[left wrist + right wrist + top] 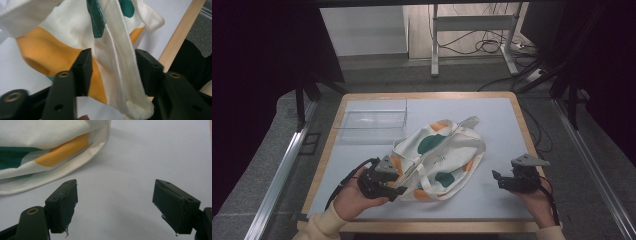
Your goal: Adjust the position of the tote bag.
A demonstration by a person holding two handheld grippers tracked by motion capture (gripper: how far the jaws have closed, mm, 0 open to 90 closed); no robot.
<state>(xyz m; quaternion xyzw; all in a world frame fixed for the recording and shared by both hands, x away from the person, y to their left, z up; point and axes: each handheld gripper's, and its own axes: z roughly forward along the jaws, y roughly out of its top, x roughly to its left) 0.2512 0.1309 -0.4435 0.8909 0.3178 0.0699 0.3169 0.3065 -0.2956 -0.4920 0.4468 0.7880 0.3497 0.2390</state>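
Note:
A cream cloth tote bag [439,155] with green and orange patches lies crumpled in the middle of the pale mat. My left gripper [398,191] is at the bag's near left corner. In the left gripper view its jaws [113,53] stand partly apart around a cream strap [120,67] and the orange cloth beside it, and the fabric hangs loose between them. My right gripper [498,181] rests on the mat to the right of the bag, open, with nothing between its fingers [116,185]. The bag's edge [50,157] lies ahead and to the left of it.
A clear plastic box [373,120] stands at the back left of the mat. The wooden table rim [427,95] frames the mat [502,135]. Beyond the far edge are grey floor, a metal stand and cables.

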